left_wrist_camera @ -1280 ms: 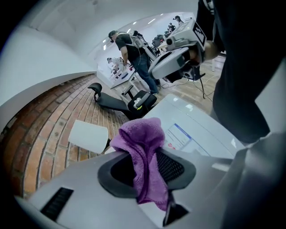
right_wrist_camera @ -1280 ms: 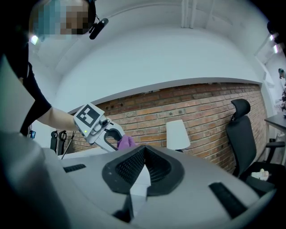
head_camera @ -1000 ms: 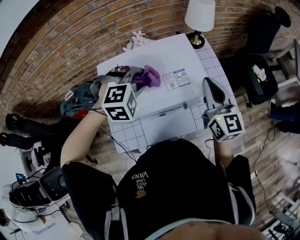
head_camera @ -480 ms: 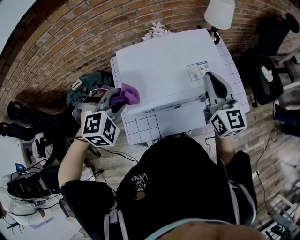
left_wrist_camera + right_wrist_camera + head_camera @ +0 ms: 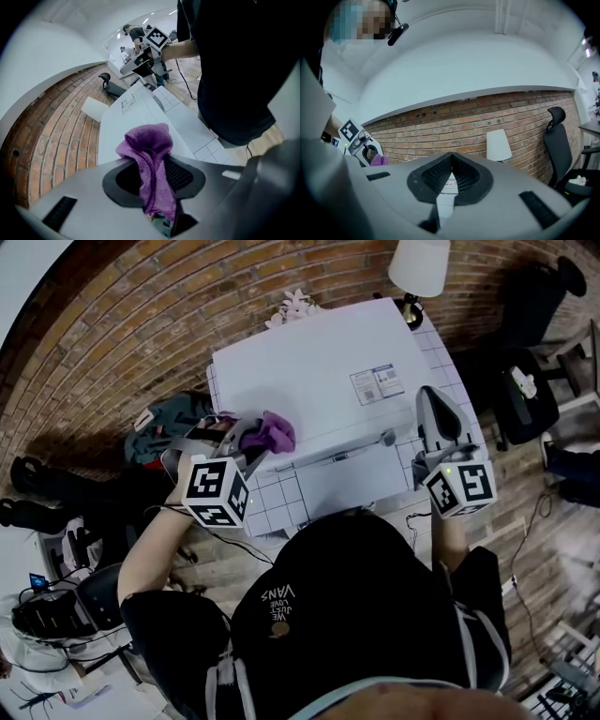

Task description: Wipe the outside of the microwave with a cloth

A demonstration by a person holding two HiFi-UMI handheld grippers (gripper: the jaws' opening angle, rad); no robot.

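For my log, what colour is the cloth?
The cloth is purple, clearest in the left gripper view.

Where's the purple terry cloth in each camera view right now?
Head view: purple terry cloth left of centre, at the white microwave's left front corner.
Left gripper view: cloth in the centre, clamped between the jaws.
Right gripper view: cloth small, far left.
Shared landmark: the white lampshade.

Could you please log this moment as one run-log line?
left gripper: shut on purple cloth at microwave front-left corner | right gripper: shut, empty, right of microwave
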